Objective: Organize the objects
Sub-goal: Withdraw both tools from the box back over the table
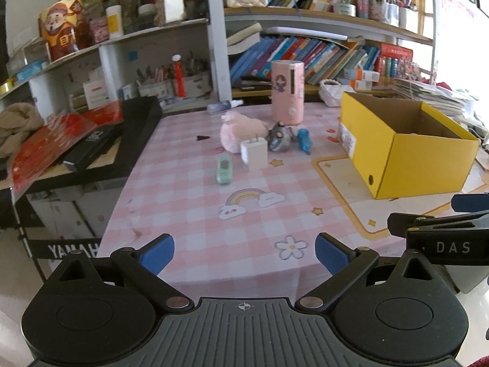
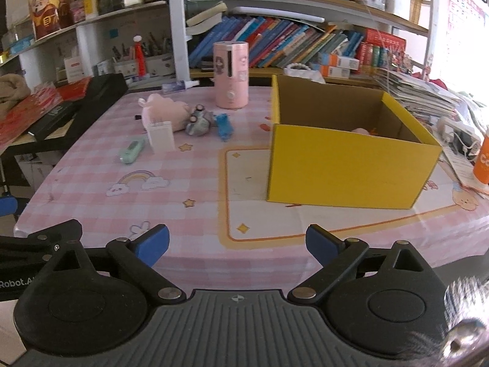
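An open yellow cardboard box [image 1: 406,150] [image 2: 351,165] stands on the right of the pink checked table; a pink item [image 2: 362,130] shows inside it. Left of it lie a pink plush [image 1: 241,131] [image 2: 165,111], a white charger [image 1: 254,153] [image 2: 160,136], a grey toy [image 1: 279,137] [image 2: 200,120], a blue toy [image 1: 305,140] [image 2: 223,127] and a mint green device [image 1: 224,169] [image 2: 132,150]. A tall pink cylinder [image 1: 288,91] [image 2: 231,75] stands behind them. My left gripper [image 1: 244,255] and right gripper [image 2: 237,246] are both open and empty, at the table's near edge.
Bookshelves line the back. A black keyboard with red packets [image 1: 91,140] sits left of the table. A small spray bottle [image 1: 224,106] lies at the table's back edge. An orange bottle [image 2: 483,162] and papers are at the far right.
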A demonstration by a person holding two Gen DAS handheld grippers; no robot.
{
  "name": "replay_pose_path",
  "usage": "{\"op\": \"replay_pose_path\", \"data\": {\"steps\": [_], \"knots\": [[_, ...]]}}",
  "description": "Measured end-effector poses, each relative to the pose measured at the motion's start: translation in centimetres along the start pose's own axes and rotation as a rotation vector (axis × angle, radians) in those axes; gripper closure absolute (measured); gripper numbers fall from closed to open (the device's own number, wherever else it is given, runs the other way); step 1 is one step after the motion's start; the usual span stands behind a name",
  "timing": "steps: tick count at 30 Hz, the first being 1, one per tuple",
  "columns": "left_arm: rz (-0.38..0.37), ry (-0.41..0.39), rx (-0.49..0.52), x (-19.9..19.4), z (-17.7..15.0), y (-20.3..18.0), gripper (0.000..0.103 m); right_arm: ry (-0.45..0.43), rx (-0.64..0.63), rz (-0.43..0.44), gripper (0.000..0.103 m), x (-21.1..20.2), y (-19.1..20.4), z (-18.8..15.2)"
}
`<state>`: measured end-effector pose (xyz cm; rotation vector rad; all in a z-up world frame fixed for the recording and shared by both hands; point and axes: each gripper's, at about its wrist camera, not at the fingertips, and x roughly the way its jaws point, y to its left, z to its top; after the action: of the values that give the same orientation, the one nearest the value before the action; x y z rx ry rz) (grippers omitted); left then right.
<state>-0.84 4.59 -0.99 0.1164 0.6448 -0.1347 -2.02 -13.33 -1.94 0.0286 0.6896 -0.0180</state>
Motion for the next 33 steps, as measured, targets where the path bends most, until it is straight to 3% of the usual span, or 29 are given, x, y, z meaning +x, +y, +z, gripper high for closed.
{"op": "replay_pose_path", "data": {"steps": [20, 24, 28, 33], "knots": [[0.052, -0.009, -0.065, 1.7, 1.2, 2.9, 0.003, 0.000, -0.070, 0.089, 0.007, 3.4, 3.1, 2.5], [0.053, -0.004, -0.085, 3.2, 2.1, 3.2, 0.003, -0.008, -0.089, 0.109, 0.012, 4.6, 3.3, 3.8], [0.066, -0.003, -0.101, 4.5, 3.2, 3.5, 0.003, -0.004, -0.100, 0.126, 0.031, 6.3, 3.3, 5.3], [0.084, 0.011, -0.124, 6.7, 4.4, 3.7, 0.004, 0.002, -0.118, 0.152, 0.035, 8.8, 3.2, 7.4]]}}
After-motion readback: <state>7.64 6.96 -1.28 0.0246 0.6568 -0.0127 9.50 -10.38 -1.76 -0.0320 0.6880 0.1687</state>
